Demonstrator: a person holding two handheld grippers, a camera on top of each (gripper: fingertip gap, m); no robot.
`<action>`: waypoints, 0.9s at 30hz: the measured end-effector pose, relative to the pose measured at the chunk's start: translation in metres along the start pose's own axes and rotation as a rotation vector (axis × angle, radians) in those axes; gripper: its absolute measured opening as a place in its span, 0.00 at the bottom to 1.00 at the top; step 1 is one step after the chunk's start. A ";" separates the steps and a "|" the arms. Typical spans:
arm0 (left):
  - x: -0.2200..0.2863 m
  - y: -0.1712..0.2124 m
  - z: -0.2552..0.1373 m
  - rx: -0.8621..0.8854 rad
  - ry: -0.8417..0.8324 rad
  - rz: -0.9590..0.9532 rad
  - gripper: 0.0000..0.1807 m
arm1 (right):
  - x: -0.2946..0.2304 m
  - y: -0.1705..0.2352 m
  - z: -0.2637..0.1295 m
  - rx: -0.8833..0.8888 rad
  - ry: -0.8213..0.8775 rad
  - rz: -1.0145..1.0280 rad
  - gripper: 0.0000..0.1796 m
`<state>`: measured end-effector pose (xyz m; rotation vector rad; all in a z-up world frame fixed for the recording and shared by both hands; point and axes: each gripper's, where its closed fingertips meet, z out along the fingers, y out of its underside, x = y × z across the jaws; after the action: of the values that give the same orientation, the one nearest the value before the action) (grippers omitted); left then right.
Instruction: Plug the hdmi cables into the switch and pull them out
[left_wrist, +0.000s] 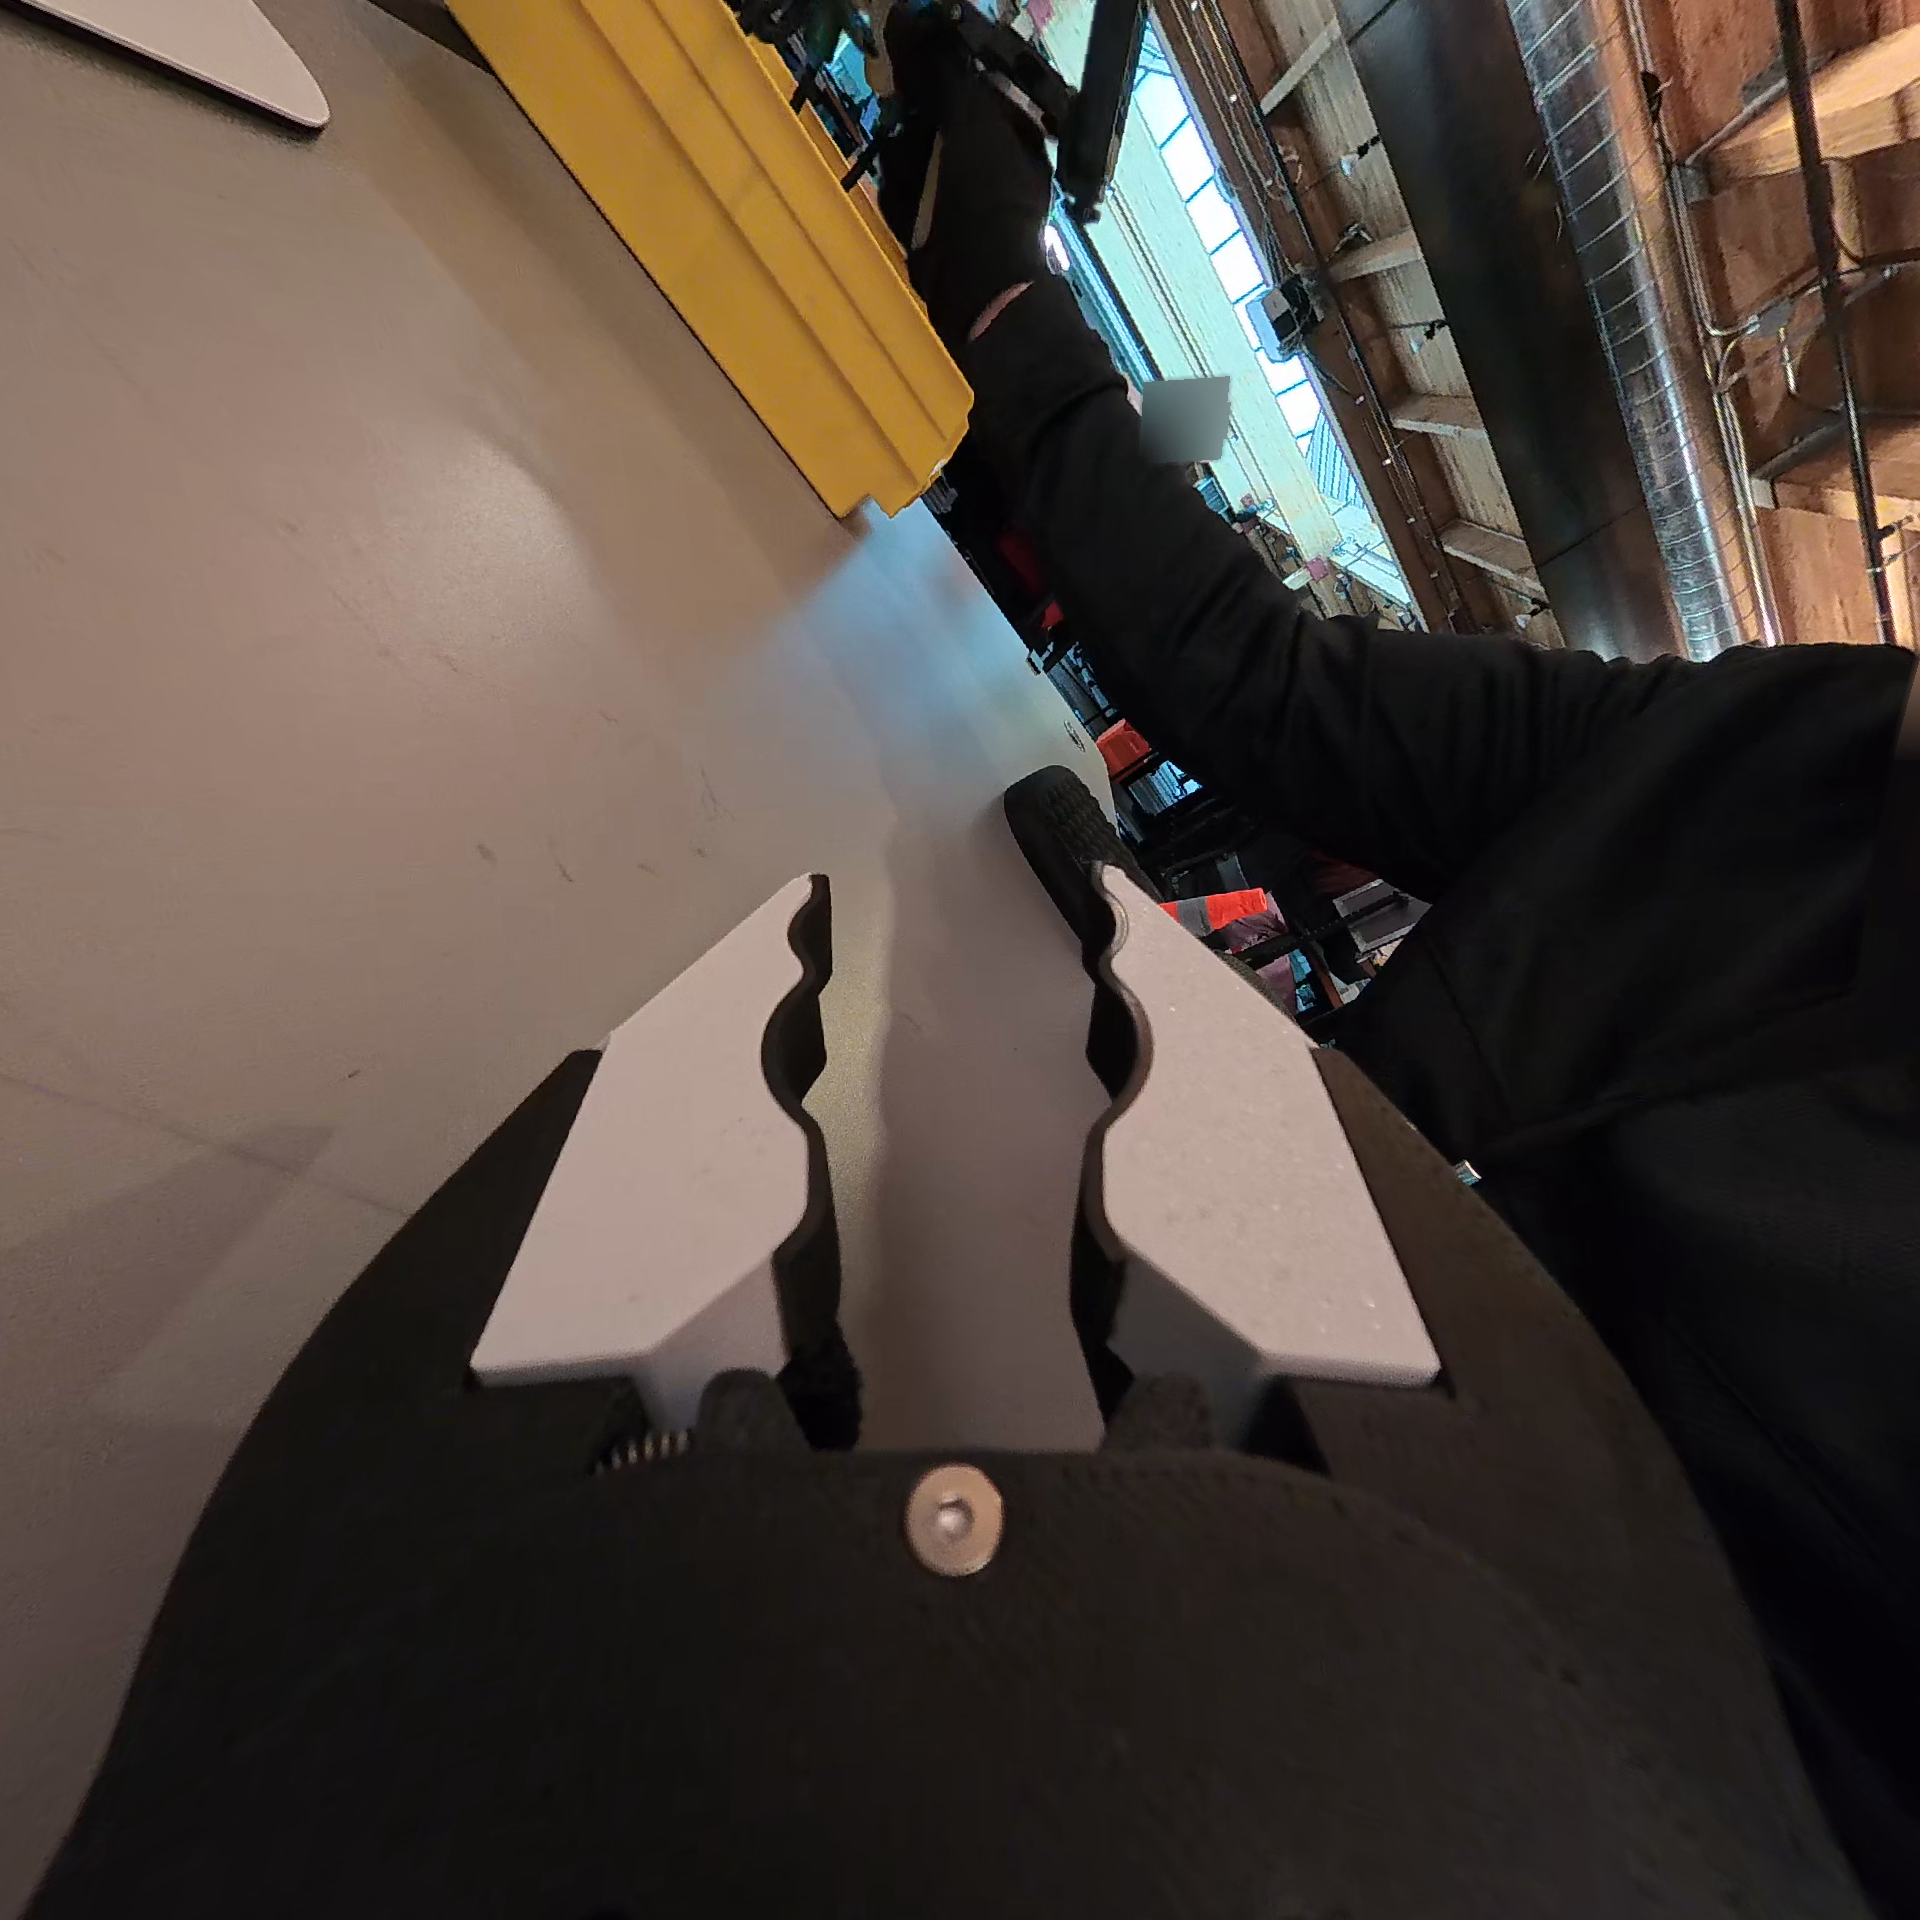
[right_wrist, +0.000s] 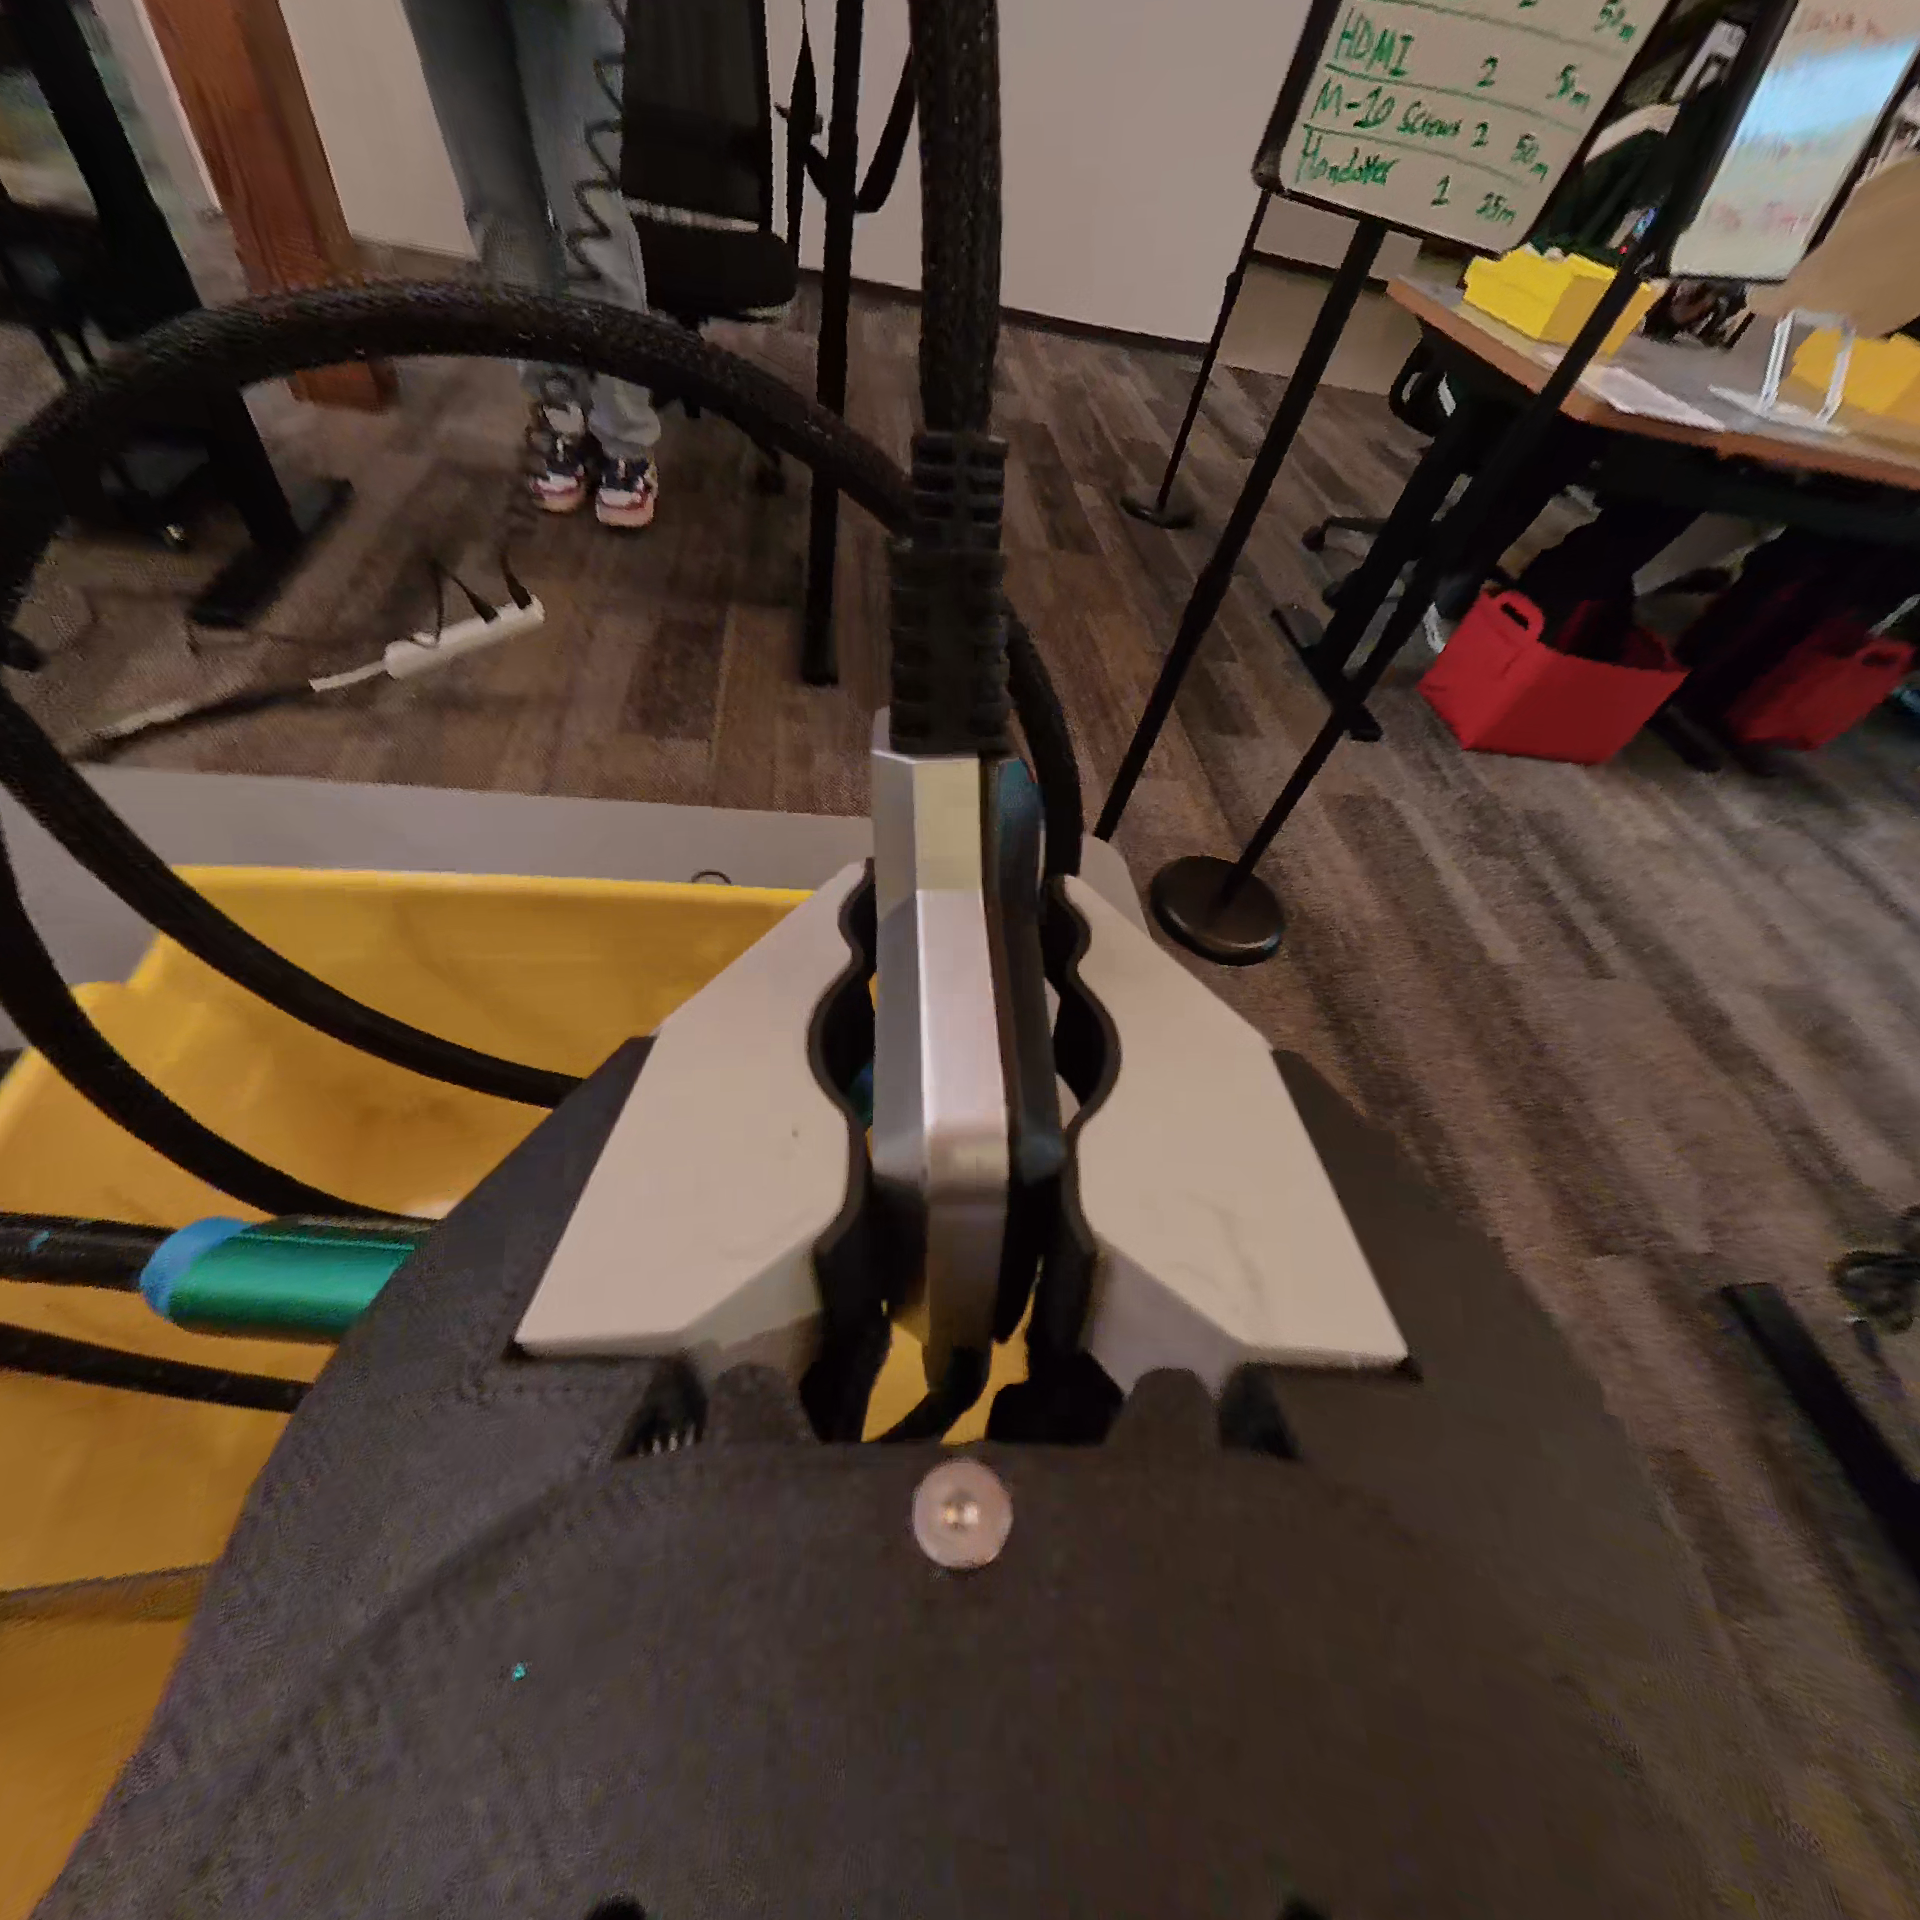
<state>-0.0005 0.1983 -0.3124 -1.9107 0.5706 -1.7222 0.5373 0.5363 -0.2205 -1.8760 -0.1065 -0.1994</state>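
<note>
Gripping, right claw (right_wrist: 961, 925): pinching silver HDMI plug (right_wrist: 940, 997), frame centre, above yellow bin (right_wrist: 436, 966).
Cable (right_wrist: 951, 208): black braided, rising to top edge.
Left claw (left_wrist: 961, 904): spread, over grey surface (left_wrist: 312, 727).

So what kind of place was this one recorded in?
Probably a shared lab or workshop in a converted industrial building. Overhead are exposed wooden beams and a metal duct; on the floor stand a whiteboard on an easel and worktables with yellow bins.

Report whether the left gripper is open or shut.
Open: the left gripper has bare table showing between its spread fingers.
</note>
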 end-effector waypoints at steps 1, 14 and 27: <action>0.000 0.000 0.000 0.000 0.000 0.000 0.26 | -0.001 0.001 0.000 -0.010 0.001 -0.028 0.16; -0.001 0.000 0.000 -0.002 -0.003 0.000 0.26 | -0.024 0.012 0.005 -0.166 0.002 -0.478 0.16; -0.001 0.001 0.000 -0.004 -0.007 0.000 0.26 | -0.043 0.033 0.011 -0.358 -0.133 -0.827 0.16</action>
<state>-0.0001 0.1986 -0.3136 -1.9186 0.5717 -1.7147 0.5019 0.5378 -0.2632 -2.1013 -0.9979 -0.6912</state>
